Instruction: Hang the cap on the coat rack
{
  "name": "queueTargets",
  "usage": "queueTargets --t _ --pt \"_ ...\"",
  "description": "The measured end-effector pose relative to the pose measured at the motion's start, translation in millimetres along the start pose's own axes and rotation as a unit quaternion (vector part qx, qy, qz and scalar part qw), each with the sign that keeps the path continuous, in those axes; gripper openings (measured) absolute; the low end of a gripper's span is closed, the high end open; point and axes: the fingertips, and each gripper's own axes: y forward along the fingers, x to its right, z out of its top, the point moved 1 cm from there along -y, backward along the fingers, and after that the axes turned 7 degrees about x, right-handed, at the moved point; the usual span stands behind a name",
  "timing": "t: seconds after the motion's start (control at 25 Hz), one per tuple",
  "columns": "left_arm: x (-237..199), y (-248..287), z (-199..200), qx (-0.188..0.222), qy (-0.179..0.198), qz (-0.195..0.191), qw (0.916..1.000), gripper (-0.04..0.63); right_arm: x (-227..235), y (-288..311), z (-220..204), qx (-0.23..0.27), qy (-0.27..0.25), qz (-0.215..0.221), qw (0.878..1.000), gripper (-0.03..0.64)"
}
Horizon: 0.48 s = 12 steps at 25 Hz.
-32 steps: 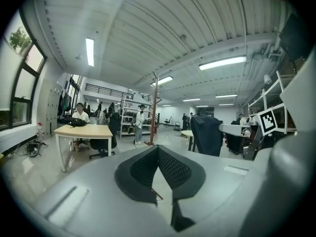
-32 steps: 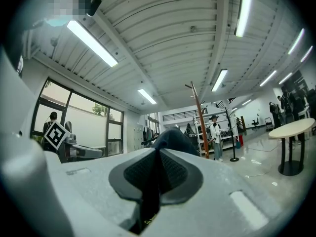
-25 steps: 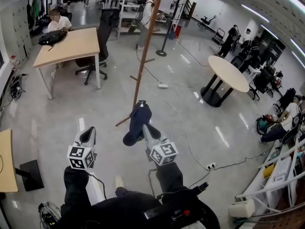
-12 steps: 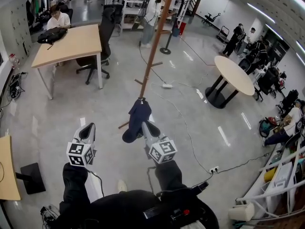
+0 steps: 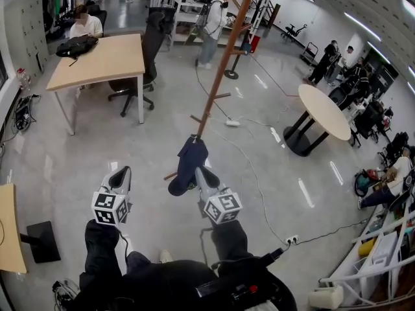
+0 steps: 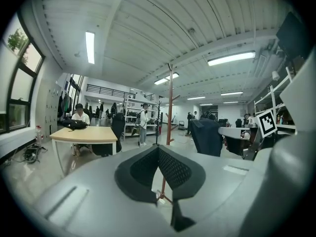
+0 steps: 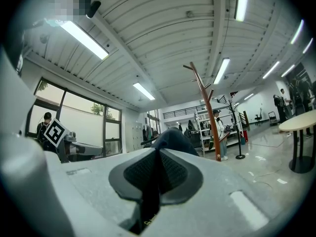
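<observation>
Head view: holds the dark cap (image 5: pixel 189 166) pinched in the right gripper (image 5: pixel 202 173), dangling out in front, short of the wooden coat rack (image 5: pixel 224 63) and well below its upper pegs. Carries the left gripper (image 5: pixel 122 177) alongside, apart from the cap.

Left gripper view: shows the pads meeting at the tip, clenched on nothing. Places the cap off to the right and the rack's pole ahead, beyond the jaws.

Right gripper view: shows a strip of dark fabric nipped between the closed pads, with the crown bulging just past them. Puts the rack up and to the right.

Probably mid-approach. Raise the cap above a free peg, bring its opening over the peg's tip, lower until the peg takes the weight, and only then let go. Avoid bumping the pole.

Counted: one cap, one wooden rack, two grippers. Farther off, one dark metal stand (image 5: pixel 232 74), one rectangular desk (image 5: pixel 97 60), one round table (image 5: pixel 324 112).
</observation>
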Motion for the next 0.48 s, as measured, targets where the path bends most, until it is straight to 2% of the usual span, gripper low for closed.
queueTargets --t 0.28,0.48 --pt "-27.1 12.3 -1.6 -0.003 -0.004 -0.004 1.0000 0.002 -4.6 26.0 -9.0 -0.003 0.000 -0.004 1.000 0.023" --pt "-53.5 35.6 -1.8 -0.005 -0.009 -0.020 0.9998 0.002 -4.9 54.1 -19.3 -0.005 0.001 -0.016 1.000 0.023"
